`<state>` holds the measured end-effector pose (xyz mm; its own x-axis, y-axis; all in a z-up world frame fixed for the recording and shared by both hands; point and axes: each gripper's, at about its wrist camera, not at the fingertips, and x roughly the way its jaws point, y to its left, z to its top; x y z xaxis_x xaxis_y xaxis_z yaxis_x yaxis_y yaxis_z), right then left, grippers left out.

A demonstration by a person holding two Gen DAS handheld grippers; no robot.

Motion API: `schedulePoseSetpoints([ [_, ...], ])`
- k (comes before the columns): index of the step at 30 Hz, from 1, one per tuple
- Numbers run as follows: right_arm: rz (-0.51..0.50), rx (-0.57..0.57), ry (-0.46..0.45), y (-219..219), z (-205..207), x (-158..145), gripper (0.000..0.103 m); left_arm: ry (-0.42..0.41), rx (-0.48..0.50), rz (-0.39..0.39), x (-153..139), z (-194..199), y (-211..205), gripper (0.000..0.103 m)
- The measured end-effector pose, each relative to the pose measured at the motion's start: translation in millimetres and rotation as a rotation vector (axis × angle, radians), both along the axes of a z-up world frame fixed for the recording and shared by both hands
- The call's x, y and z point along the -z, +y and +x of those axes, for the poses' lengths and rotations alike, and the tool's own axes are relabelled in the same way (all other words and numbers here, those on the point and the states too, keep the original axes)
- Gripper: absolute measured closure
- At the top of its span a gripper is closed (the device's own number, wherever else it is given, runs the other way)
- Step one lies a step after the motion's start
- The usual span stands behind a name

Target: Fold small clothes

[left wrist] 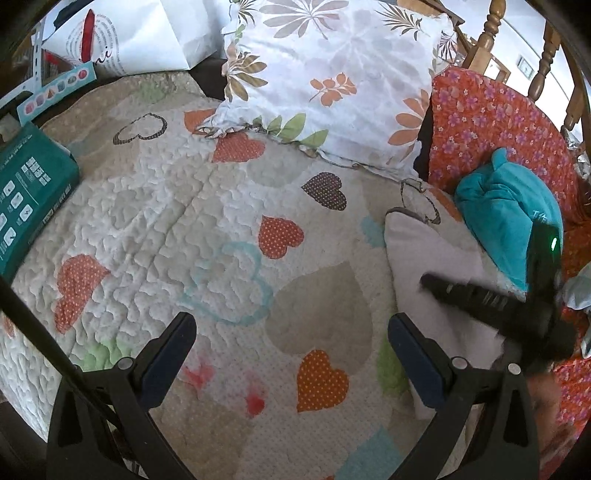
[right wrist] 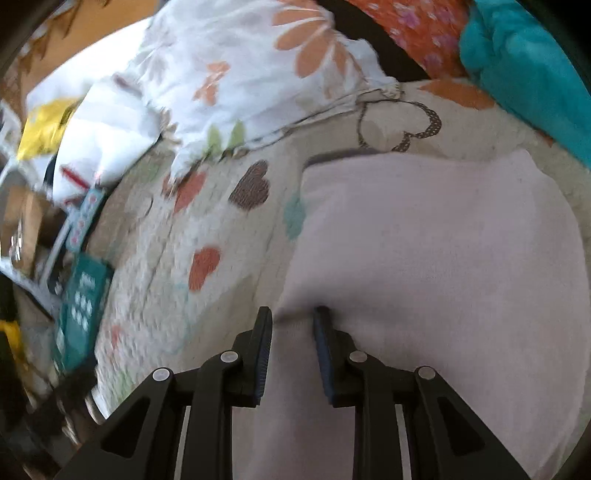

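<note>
A pale pink folded garment (right wrist: 436,258) lies on the heart-patterned quilt (left wrist: 207,229); it also shows at the right of the left wrist view (left wrist: 439,266). My right gripper (right wrist: 293,314) is over the garment's left edge, its jaws narrowly apart with a pinch of pink cloth between the tips. It shows blurred in the left wrist view (left wrist: 480,295). My left gripper (left wrist: 291,332) is wide open and empty over the quilt, left of the garment.
A floral pillow (left wrist: 332,74) lies at the back. A teal garment (left wrist: 509,221) rests on an orange flowered cloth (left wrist: 498,122) at the right. A teal box (left wrist: 29,192) sits at the quilt's left edge, a white bag (left wrist: 122,33) behind it.
</note>
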<state>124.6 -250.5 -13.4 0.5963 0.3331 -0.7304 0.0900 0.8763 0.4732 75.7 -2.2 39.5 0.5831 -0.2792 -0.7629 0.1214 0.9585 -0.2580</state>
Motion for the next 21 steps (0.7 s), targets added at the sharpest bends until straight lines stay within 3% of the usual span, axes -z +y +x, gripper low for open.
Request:
schedulePoseSetpoints([
  [3, -0.003, -0.001, -0.064, -4.6, 16.8, -26.5, 0.077, 0.011, -0.012, -0.013, 2.2, 6.2, 1.9, 0.000],
  [5, 0.009, 0.022, -0.057, -9.5, 32.7, -28.7, 0.077, 0.024, -0.026, -0.020, 5.5, 11.3, 1.8, 0.000],
  [7, 0.057, 0.036, -0.011, -16.1, 56.6, -15.8, 0.077, 0.035, -0.031, -0.018, 8.7, 14.5, 0.4, 0.000],
  [11, -0.014, 0.081, 0.130, -23.0, 94.2, 28.1, 0.079, 0.041, -0.031, 0.003, 12.4, 17.8, -4.3, 0.000],
  [13, -0.010, 0.090, 0.094, -22.0, 90.4, 20.5, 0.076, 0.037, -0.035, 0.012, 12.8, 18.1, -4.4, 0.000],
  [17, 0.264, -0.012, -0.065, -19.5, 41.1, -6.8, 0.075, 0.055, -0.058, 0.010, 17.9, 24.3, -0.4, 0.000],
  [21, 0.494, -0.142, -0.098, -12.9, -19.6, 3.7, 0.067, 0.067, -0.065, 0.012, 21.3, 24.6, -2.0, 0.000],
])
